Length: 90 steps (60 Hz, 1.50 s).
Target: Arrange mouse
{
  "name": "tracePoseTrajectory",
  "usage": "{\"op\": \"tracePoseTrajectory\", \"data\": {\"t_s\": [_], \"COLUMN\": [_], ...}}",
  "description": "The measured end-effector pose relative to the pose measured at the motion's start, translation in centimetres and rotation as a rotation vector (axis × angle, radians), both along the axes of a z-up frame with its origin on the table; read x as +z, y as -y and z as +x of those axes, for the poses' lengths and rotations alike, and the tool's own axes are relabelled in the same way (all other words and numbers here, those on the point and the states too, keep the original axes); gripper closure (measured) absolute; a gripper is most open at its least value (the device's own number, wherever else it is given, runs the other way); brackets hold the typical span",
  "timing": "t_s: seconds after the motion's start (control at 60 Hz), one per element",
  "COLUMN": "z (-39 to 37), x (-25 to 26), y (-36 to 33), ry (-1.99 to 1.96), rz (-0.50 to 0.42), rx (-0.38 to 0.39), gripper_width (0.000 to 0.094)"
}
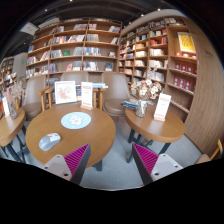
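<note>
A grey mouse (48,141) lies on the near left part of a round wooden table (90,135), ahead and to the left of my fingers. Further back on the same table sits a round light-blue mouse pad (76,120), apart from the mouse. My gripper (111,165) is held above the floor beside the table's near edge. It is open, its magenta pads (77,157) wide apart and nothing between them.
A second round table (170,128) stands to the right with a vase of flowers (143,95) and a standing card (163,106). Picture stands (66,92) sit at the first table's back. Chairs (117,92) and tall bookshelves (80,50) lie beyond.
</note>
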State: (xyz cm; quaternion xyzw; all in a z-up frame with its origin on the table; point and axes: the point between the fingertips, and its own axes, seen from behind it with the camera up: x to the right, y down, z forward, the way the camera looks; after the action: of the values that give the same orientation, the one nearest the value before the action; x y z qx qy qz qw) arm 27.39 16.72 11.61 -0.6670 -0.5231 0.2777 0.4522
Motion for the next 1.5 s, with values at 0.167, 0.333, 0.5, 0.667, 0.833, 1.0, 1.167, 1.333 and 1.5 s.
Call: {"op": "tracePoseTrajectory", "data": {"t_s": [0.167,0.333,0.5,0.667,0.833,1.0,1.167,1.333,1.5], "z": [2.6,1.4,0.5,0.1,-0.4,-0.9,-1.8,-3.1,-5.2], "x": [0.6,-0.8,-2.0,-3.7,-4.3,-5.4,-6.6,-8.3,-9.8], "y": [-0.6,3.2,7.6,12.8,18.0,22.9,25.3,26.1,26.5], "ry": [0.019,0.025,0.041,0.075,0.072,0.080,0.081,0.083,0.087], "rz": [-0.004,-0.021,-0.030,-0.028,-0.028,-0.064,-0.065,-0.051,-0.050], "rx": [0.036,0.074,0.134,0.211,0.272,0.339,0.358,0.358,0.351], "gripper_width": [0.0081,0.0080,0.0082,0.0084,0.0082,0.0083,0.0083,0.0082,0.0084]}}
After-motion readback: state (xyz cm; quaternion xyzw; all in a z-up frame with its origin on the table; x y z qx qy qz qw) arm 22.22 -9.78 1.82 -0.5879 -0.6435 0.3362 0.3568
